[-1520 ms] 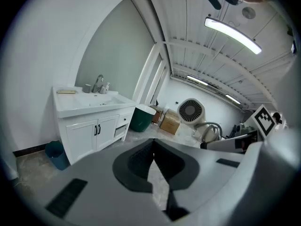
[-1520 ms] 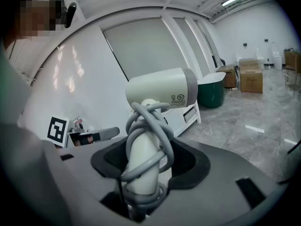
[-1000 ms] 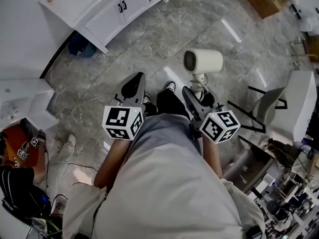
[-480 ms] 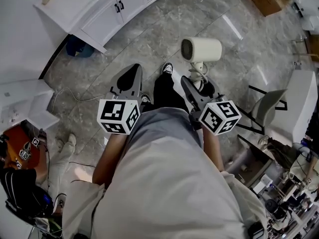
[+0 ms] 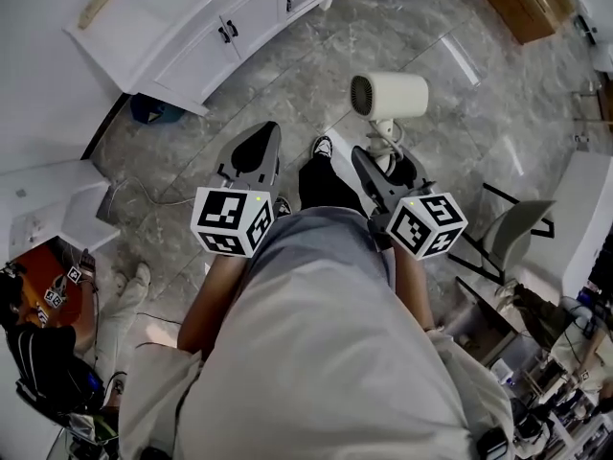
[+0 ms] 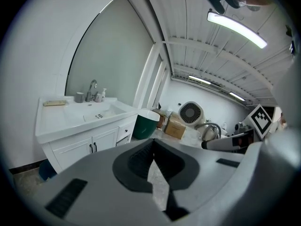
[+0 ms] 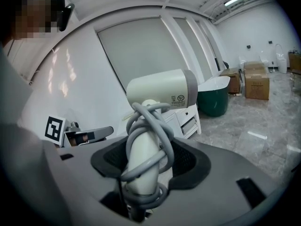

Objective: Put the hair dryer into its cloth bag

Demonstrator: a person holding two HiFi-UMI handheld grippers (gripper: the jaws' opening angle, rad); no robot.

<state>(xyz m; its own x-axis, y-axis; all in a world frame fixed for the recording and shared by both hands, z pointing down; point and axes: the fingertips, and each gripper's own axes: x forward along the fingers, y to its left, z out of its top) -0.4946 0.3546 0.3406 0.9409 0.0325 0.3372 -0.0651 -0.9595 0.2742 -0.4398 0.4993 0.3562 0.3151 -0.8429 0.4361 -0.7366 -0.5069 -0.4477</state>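
Observation:
A cream hair dryer (image 5: pixel 388 96) with its grey cord wound round the handle stands upright in my right gripper (image 5: pixel 383 166), whose jaws are shut on the handle. In the right gripper view the dryer (image 7: pixel 160 92) rises from between the dark pads of that gripper (image 7: pixel 146 171). My left gripper (image 5: pixel 257 151) is held beside it at the left, shut with nothing in it; its own view shows the tips (image 6: pixel 153 149) meeting. From there the dryer (image 6: pixel 190 113) is seen at the right. No cloth bag is in view.
A white vanity cabinet (image 5: pixel 192 27) with a sink (image 6: pixel 80 114) stands ahead at the left. A green bin (image 6: pixel 143 126) and cardboard boxes (image 6: pixel 175 126) lie further on. A grey chair (image 5: pixel 512 223) is at the right. The floor is grey marble tile (image 5: pixel 287 75).
Both grippers have travelled together across the room with the person's steps; the cabinet and floor have shifted in the head view. The grip on the dryer is the same.

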